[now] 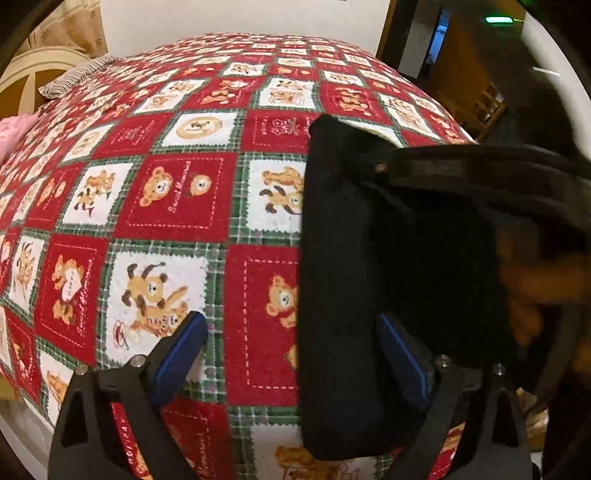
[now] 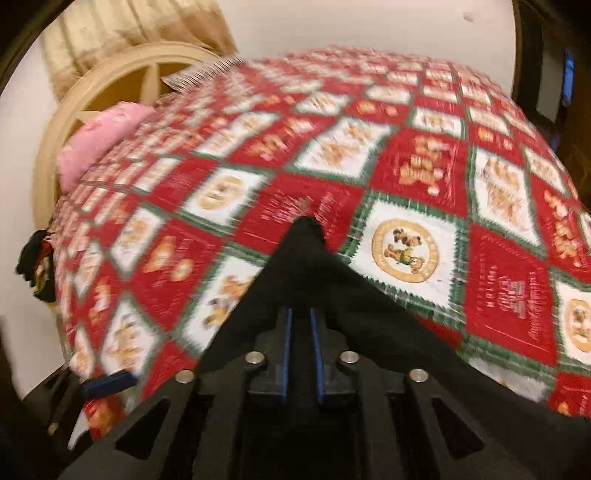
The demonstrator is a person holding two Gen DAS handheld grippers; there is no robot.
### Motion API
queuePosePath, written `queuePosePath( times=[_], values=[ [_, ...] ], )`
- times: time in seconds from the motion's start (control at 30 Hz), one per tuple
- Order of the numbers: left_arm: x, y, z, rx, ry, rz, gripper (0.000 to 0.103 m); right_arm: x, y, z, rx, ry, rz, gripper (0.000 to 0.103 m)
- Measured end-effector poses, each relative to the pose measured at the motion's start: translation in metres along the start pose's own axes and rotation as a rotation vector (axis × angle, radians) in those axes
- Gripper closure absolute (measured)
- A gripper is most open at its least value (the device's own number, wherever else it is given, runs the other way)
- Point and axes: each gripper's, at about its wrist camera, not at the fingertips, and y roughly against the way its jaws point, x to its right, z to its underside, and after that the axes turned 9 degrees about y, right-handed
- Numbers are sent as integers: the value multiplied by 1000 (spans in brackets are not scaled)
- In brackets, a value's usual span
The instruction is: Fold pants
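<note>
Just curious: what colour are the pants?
Black pants, clearest in the left wrist view.

The pants [image 1: 343,295] lie on the bedspread [image 1: 184,206], with a pillow [image 2: 99,140] at its far left edge.

I note a bed under a red teddy-bear quilt [image 1: 192,206], cream headboard [image 2: 122,74], beige curtain [image 2: 122,26], white wall [image 1: 240,18], pink pillow [image 2: 99,140].

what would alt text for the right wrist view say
The right gripper, jaws nearly shut, pinches black pants over a bed's red-and-white teddy-bear quilt. The picture is motion-blurred; a pink cushion lies at the left edge.
</note>
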Motion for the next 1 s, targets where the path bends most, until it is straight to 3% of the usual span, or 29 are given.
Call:
queuePosePath(
  times=[0.13, 0.27, 0.33, 0.43, 0.5, 0.6, 0.73, 0.8, 0.93, 1.0],
  values=[
    [-2, 0, 5, 24, 10, 0, 7, 3, -15, -10, 62, 31, 30, 103],
    [-4, 0, 5, 28, 12, 3, 7, 13, -16, -14, 73, -17, -16, 103],
    [-4, 1, 4, 21, 8, 10, 6, 19, 1, -11, 122, -54, -80, 103],
    [-6, 7, 1, 11, -2, 19, 7, 32, 59, 1, 269, -141, -127, 100],
    [-5, 14, -5, 40, -28, 5, 7, 33, 89, 14, 274, -130, -101, 100],
    [1, 24, -18, 87, -65, 13, 7, 31, 114, 42, 218, -58, 45, 100],
    [17, 20, -40, 116, -108, 0, 7, 49, 101, 74, 82, -81, 187, 100],
    [27, 12, -48, 110, -120, 1, 7, 63, 84, 87, 60, -129, 169, 100],
    [42, 5, -60, 106, -161, -20, 7, 68, 102, 96, 178, -200, 131, 100],
    [46, 3, -68, 115, -166, -25, 7, 56, 119, 99, 225, -164, 113, 100]
  ],
)
